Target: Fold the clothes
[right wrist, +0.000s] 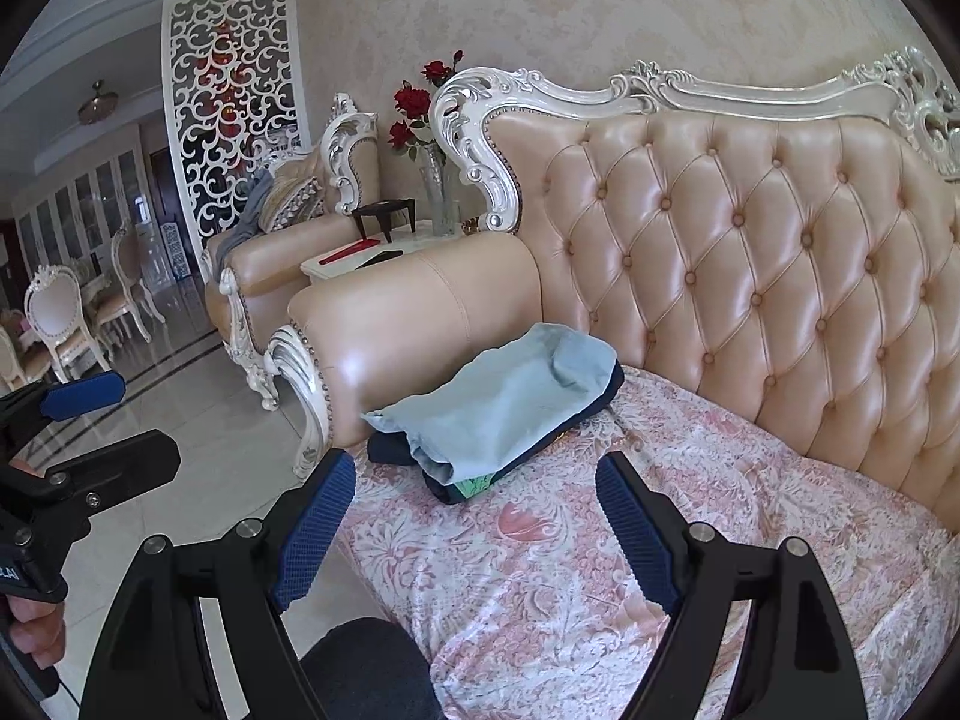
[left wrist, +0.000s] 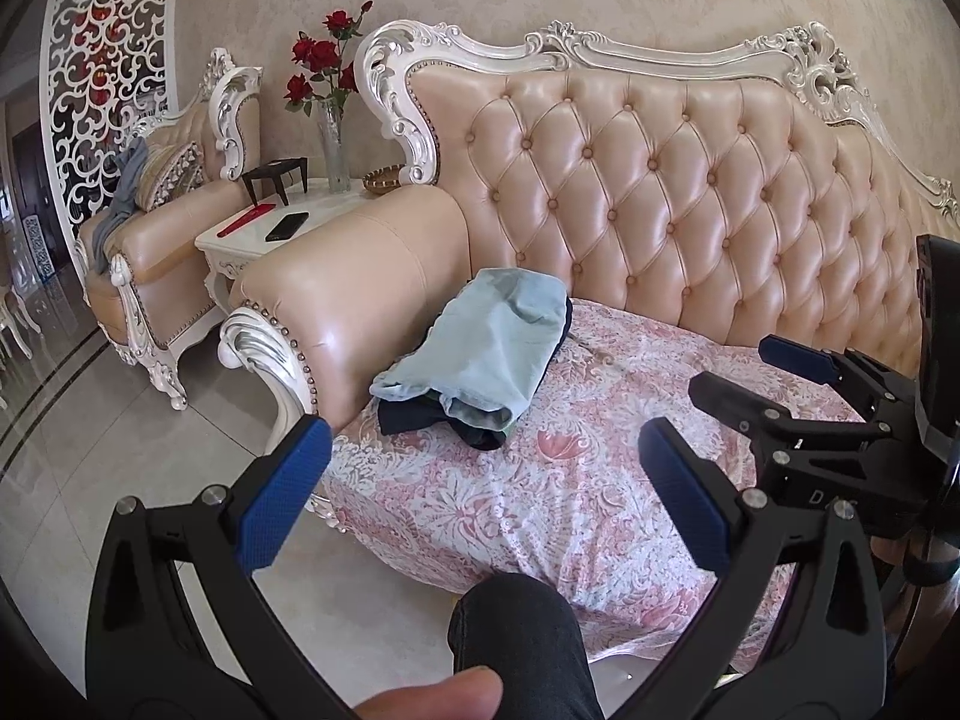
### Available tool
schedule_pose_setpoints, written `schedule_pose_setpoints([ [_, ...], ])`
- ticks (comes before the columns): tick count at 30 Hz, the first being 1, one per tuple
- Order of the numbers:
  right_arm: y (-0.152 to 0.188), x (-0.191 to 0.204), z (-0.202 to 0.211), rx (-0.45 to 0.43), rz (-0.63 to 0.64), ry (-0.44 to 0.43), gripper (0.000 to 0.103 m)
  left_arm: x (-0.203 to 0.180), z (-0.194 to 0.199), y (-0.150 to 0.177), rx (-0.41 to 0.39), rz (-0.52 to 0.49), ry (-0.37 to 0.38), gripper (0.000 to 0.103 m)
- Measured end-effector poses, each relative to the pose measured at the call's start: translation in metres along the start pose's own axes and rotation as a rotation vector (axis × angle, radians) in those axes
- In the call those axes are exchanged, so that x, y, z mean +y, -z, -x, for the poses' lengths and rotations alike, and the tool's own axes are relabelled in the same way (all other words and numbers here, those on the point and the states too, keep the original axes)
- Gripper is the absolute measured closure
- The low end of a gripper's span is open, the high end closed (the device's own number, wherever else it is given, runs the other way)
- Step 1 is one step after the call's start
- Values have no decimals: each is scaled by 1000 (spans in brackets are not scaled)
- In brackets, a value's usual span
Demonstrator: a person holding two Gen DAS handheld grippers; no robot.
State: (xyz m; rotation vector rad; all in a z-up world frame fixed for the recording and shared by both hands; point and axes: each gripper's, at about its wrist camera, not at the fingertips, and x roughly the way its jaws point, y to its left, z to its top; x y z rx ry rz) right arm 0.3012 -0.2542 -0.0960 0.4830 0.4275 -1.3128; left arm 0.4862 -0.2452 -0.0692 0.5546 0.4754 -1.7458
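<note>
A stack of folded clothes (left wrist: 480,354) (right wrist: 498,414), pale blue on top and dark navy beneath, lies on the pink floral seat cover (left wrist: 540,498) (right wrist: 600,570) against the sofa's left armrest. My left gripper (left wrist: 480,498) hangs open in front of the seat, nothing between its blue pads. My right gripper (right wrist: 474,540) is also open and empty, a short way before the stack. Each gripper shows in the other's view: the right gripper (left wrist: 750,372) at the right edge, the left gripper (right wrist: 120,420) at the left edge.
The tufted peach sofa back (left wrist: 660,180) rises behind the seat and the padded armrest (left wrist: 360,276) bounds it on the left. A white side table (left wrist: 270,228) holds a phone, a vase of red roses and a small stand. A person's dark-trousered knee (left wrist: 516,630) is below.
</note>
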Motion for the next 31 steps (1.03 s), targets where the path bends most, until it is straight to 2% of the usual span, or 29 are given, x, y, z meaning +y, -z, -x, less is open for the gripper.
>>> schedule_pose_setpoints([
  [10,1,5,-3,10,11,-5,20,6,0,1,-17,23,-36,0],
  [20,1,5,-3,18,13,-2,20,2,-4,3,3,26,14,1],
  [26,2,5,-3,22,12,-1,20,0,-4,2,8,21,22,1],
  [31,2,6,-3,24,19,-2,20,0,-2,0,-4,23,0,1],
])
